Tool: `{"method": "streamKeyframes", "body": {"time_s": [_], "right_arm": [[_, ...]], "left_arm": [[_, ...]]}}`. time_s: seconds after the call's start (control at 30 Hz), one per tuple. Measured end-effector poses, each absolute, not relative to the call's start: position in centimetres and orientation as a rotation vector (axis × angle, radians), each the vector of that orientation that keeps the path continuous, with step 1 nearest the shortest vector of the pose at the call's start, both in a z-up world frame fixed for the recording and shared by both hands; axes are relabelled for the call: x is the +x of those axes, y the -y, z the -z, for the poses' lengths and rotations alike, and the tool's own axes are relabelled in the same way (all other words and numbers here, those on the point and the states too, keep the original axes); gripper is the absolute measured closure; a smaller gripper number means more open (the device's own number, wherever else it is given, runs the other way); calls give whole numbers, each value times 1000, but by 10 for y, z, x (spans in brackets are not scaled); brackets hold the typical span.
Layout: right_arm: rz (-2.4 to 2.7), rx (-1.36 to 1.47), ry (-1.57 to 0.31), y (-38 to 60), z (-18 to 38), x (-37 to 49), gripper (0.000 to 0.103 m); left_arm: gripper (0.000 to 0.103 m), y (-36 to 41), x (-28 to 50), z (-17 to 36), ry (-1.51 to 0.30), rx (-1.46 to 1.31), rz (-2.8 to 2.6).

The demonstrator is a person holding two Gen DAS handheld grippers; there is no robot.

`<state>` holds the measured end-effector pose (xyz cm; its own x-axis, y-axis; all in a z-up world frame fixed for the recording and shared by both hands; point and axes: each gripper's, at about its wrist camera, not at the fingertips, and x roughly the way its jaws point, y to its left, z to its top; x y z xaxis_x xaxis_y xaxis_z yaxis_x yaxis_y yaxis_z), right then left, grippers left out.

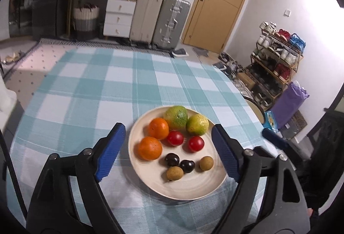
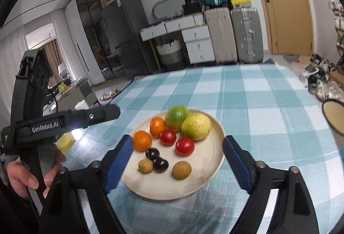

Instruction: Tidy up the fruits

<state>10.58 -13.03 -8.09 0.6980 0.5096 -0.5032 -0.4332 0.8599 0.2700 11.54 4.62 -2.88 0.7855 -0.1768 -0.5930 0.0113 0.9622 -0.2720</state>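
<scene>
The left gripper (image 1: 168, 151) has its blue fingers (image 1: 110, 151) spread wide with nothing between the pads; they stand apart from the fruit, flanking the plate (image 1: 182, 187) at its 9 and 3 o'clock edges. The right gripper (image 2: 177, 164) is likewise wide open and empty, its fingers (image 2: 119, 166) framing the same plate from the near side, the left one just beside an orange (image 2: 142, 140). On the plate, seen from the left wrist, two oranges (image 1: 149, 148) lie at 9 to 10 o'clock, two green citrus (image 1: 176, 117) at 12 to 1, two tomatoes (image 1: 175, 138) in the middle, and two dark plums (image 1: 172, 159) with two longans (image 1: 174, 173) toward 6 o'clock, one longan touching a plum. The plate rests on the checked cloth (image 1: 86, 87) of the counter. A hand (image 2: 32, 171) holds the left gripper's handle at 8 o'clock in the right wrist view. A bowl (image 2: 334, 117) sits at the counter's 3 o'clock edge. Suitcases (image 1: 160, 21) and a door (image 1: 221, 1) stand beyond.
</scene>
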Motion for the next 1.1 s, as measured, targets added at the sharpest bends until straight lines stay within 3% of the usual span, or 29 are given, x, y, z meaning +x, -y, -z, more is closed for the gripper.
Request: {"method": "streamKeyframes", "body": {"time_s": [0.17, 0.4, 1.1], "right_arm": [[-493, 112, -494, 133, 60, 91, 3], [-452, 45, -390, 132, 40, 71, 0], [-415, -10, -324, 124, -7, 15, 0]], "left_arm": [[1, -51, 96, 17, -603, -200, -40], [1, -55, 74, 5, -548, -159, -84], [1, -52, 11, -15, -434, -115, -69]]}}
